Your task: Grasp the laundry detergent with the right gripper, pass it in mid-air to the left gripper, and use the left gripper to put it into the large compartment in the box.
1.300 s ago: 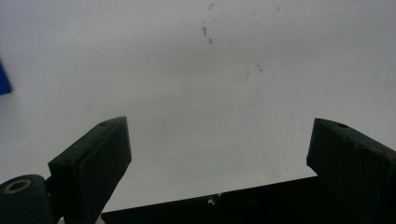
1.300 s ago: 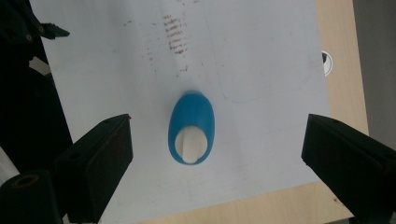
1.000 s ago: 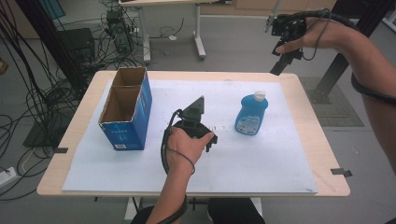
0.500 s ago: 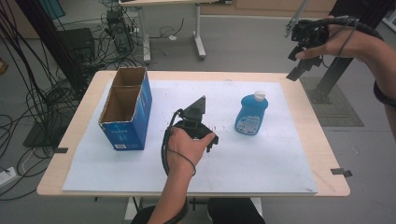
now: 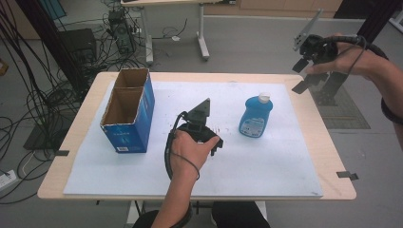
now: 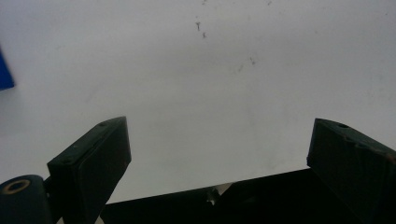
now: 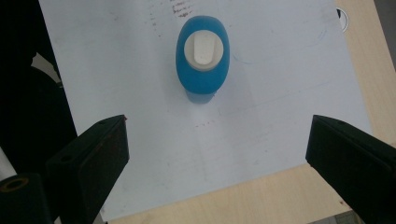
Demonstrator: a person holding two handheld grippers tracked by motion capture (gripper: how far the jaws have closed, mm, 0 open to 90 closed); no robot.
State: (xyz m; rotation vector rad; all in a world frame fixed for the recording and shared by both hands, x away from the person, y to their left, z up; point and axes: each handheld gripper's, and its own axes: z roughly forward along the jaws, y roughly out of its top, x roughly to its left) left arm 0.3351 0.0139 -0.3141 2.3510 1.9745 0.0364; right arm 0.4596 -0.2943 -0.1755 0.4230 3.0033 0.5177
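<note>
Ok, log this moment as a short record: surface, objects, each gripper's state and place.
surface: wooden table with a white sheet over most of it
box: blue cardboard box, open top, two compartments, left part of sheet
bottle: blue bottle with white cap, upright, right of centre
left gripper: open, low over the sheet's middle, holds nothing
right gripper: open, raised beyond the table's far right corner, holds nothing

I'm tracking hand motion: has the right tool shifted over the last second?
Yes. In the high view the right tool has swung rightward, away from the blue bottle, and now hangs beyond the table's far right corner.
</note>
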